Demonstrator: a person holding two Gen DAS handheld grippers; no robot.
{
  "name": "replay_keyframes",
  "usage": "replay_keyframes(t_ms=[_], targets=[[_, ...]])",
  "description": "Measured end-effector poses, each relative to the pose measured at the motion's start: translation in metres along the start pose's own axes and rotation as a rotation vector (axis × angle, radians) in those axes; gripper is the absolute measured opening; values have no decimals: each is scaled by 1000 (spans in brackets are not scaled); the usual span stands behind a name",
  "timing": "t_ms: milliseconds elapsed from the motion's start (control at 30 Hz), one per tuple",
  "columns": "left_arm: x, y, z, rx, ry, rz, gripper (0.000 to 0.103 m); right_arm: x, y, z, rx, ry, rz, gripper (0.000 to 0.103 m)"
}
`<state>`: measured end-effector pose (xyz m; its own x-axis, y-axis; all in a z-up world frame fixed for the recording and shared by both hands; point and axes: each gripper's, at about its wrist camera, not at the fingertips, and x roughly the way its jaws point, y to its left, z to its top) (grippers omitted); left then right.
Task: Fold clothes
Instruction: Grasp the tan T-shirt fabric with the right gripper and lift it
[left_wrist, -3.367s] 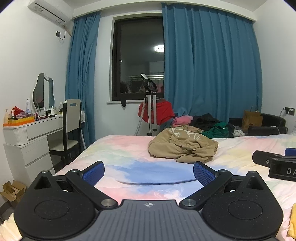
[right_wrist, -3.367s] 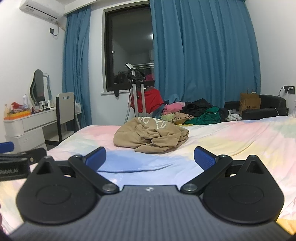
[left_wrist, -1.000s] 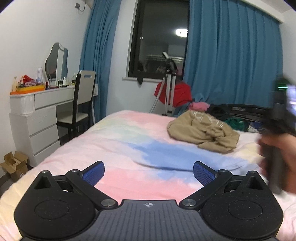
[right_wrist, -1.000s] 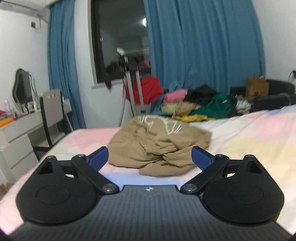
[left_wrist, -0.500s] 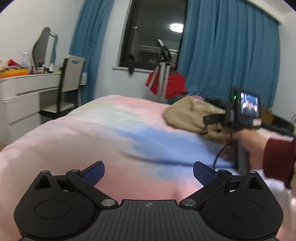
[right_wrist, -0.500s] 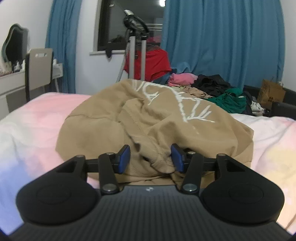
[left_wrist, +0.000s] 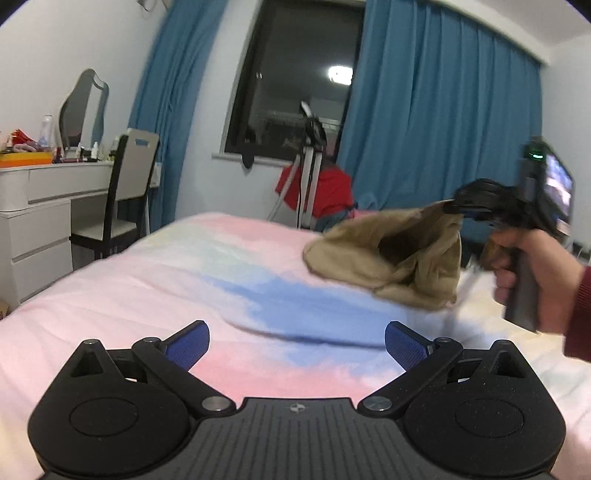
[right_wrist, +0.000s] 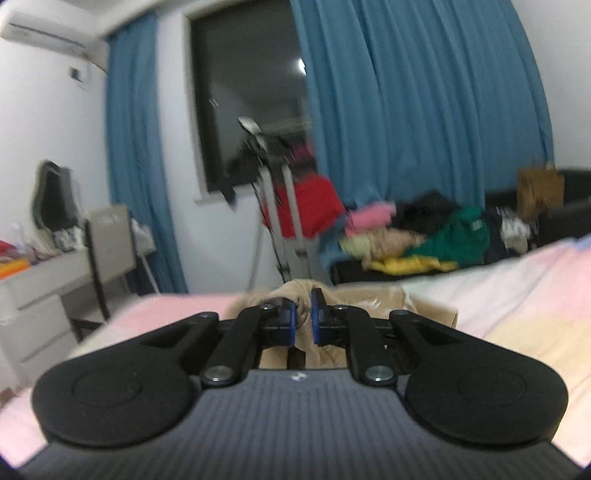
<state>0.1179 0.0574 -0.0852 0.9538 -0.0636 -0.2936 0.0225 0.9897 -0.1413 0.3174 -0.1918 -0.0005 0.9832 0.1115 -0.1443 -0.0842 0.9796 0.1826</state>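
Half a second ago the right gripper (right_wrist: 303, 314) had its jaws half apart around a fold of the tan sweatshirt (left_wrist: 391, 258) as it lay bunched on the bed (left_wrist: 184, 266); now those jaws are pinched together on that fold and one side of the garment is raised off the bedspread. In the left wrist view the person's right hand (left_wrist: 532, 273), in a dark red sleeve (left_wrist: 578, 314), grips the handle on the right side of the frame, with the sweatshirt hanging from the jaw tips and drooping down to the left, its lower edge close over or touching the bed; blur hides which. In the right wrist view a ridge of tan cloth stands up between the two blue pads (right_wrist: 291, 320), and the rest spreads below and to the right. The left gripper (left_wrist: 295, 341) sits low over the near part of the bed, its jaws wide apart with nothing between them, well apart from the sweatshirt. Between it and the garment the pink and blue bedspread lies bare. The bed's left edge falls off toward a chair (left_wrist: 129, 184) and a white desk (left_wrist: 44, 206); beyond the far edge is a heap of clothes (right_wrist: 424, 240).
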Motion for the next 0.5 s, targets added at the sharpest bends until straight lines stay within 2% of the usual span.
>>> replay_keyframes(t_ms=[133, 233, 367, 500], targets=[[-33, -20, 11, 55, -57, 22, 102, -82, 3, 31, 14, -60, 75, 11], [-49, -40, 13, 144, -80, 22, 102, -139, -3, 41, 53, -83, 125, 11], [-54, -63, 8, 241, -64, 3, 102, -199, -22, 45, 131, -114, 182, 11], [-45, -87, -3, 348, -34, -20, 102, -240, -46, 35, 192, -127, 188, 11]])
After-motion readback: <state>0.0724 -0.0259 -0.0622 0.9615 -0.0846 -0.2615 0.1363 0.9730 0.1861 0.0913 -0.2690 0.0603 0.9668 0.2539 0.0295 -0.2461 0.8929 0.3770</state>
